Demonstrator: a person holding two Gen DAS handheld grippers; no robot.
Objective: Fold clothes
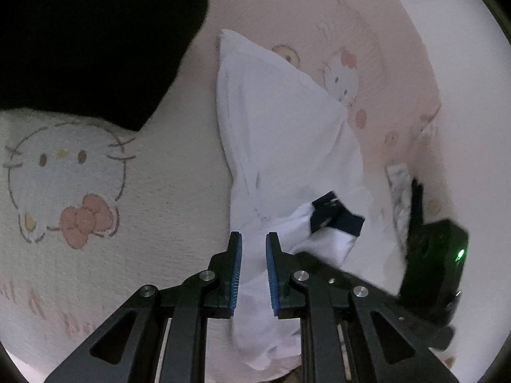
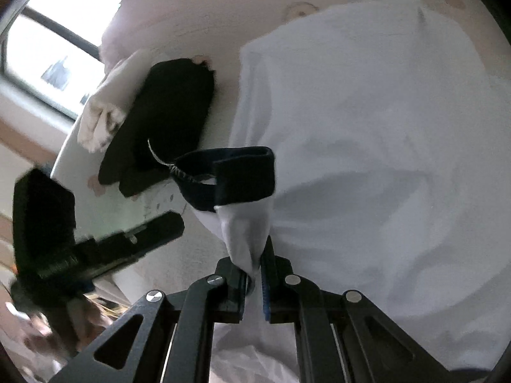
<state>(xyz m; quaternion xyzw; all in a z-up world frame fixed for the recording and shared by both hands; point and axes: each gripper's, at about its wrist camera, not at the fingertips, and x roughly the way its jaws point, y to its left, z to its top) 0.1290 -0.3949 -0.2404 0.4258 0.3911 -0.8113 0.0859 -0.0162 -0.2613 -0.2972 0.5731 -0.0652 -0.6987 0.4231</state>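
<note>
Nearest in the left wrist view, the left gripper (image 1: pixel 252 245) has its blue pads drawn in on a bunched edge of the white garment (image 1: pixel 281 121), which runs between them. In the right wrist view the right gripper (image 2: pixel 255 265) is pinched tight on a gathered corner of the same cloth, just below its dark collar band (image 2: pixel 236 175). The rest of the garment lies spread over the pink cartoon-print bedspread (image 1: pixel 95 191), reaching away toward the far side. Farther left sits a folded black garment (image 1: pixel 95 41). The step in hand looks like carrying a held edge over for a fold; next, both hands would need to move together, keep the cloth taut and lay it squarely.
</note>
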